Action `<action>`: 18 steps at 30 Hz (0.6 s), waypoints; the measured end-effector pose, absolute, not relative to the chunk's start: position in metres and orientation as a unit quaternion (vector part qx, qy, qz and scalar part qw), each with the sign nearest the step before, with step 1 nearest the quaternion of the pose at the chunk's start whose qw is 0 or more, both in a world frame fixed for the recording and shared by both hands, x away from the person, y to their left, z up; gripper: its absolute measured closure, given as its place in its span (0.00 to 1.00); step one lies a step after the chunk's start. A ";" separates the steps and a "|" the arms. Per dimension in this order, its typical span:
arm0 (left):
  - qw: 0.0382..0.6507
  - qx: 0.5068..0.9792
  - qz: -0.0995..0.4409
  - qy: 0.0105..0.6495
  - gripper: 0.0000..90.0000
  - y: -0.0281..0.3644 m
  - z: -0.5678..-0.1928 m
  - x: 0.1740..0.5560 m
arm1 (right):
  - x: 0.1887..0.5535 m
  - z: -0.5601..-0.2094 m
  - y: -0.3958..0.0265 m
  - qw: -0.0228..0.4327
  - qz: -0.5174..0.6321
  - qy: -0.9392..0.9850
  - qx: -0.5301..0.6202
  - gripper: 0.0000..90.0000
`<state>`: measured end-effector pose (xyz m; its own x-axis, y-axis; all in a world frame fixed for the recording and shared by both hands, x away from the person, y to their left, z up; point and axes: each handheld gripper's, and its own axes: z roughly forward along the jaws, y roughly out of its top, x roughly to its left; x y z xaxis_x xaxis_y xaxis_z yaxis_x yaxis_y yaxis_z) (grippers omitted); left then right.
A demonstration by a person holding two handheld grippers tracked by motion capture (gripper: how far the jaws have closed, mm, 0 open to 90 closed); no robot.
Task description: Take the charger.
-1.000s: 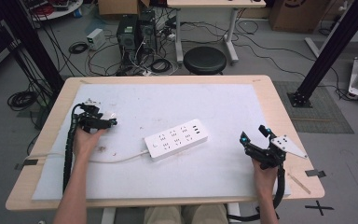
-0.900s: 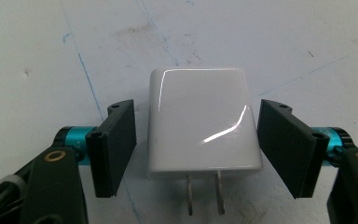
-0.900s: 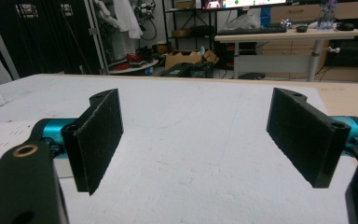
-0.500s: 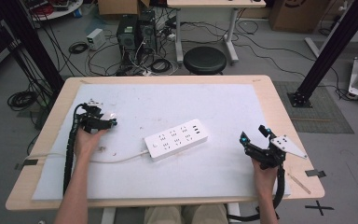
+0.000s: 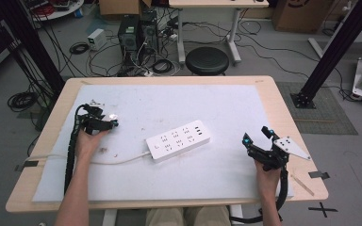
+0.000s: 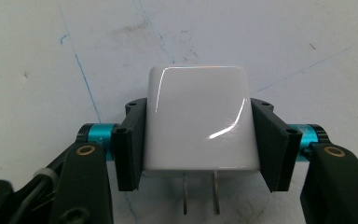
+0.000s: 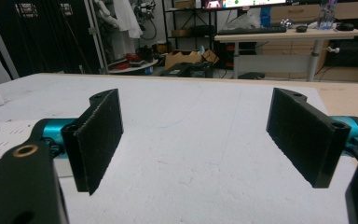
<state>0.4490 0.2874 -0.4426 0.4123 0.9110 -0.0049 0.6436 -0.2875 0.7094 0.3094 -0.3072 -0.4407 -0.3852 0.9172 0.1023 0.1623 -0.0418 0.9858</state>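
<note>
1. Overhead, the left tongs (image 5: 109, 123) sit at the counter's (image 5: 264, 89) left side, clamped on a small white plug adapter (image 5: 112, 117). A white power strip (image 5: 178, 140) lies mid-counter; the right tongs (image 5: 257, 136) rest well apart at right.
2. Left gripper view: the jaws have just closed, and both pads (image 6: 131, 142) press the plug adapter's (image 6: 199, 119) sides, prongs (image 6: 200, 191) pointing back.
3. Right gripper view: the right tongs (image 7: 209, 140) stand wide apart, holding nothing.

My white plug-in charger (image 6: 196, 119) is a glossy, rounded cube with two flat metal prongs pointing back toward me. It sits clamped between my left gripper's (image 6: 196, 140) pads, at the bench's (image 5: 169, 89) left side.
</note>
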 end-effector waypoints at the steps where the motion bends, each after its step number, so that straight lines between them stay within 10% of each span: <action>1: 0.324 0.775 0.207 0.502 0.47 0.287 -0.443 0.449 | 0.310 -0.441 -0.307 0.333 0.569 0.608 0.443 0.21; 18: 0.330 0.777 0.213 0.491 0.47 0.281 -0.437 0.445 | 0.309 -0.441 -0.307 0.329 0.569 0.607 0.446 0.21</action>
<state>0.4446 0.2809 -0.4370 0.4267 0.9044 0.0069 0.6227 -0.2993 0.7229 0.3093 -0.3071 -0.4407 -0.3855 0.9163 0.1087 0.1683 -0.0460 0.9847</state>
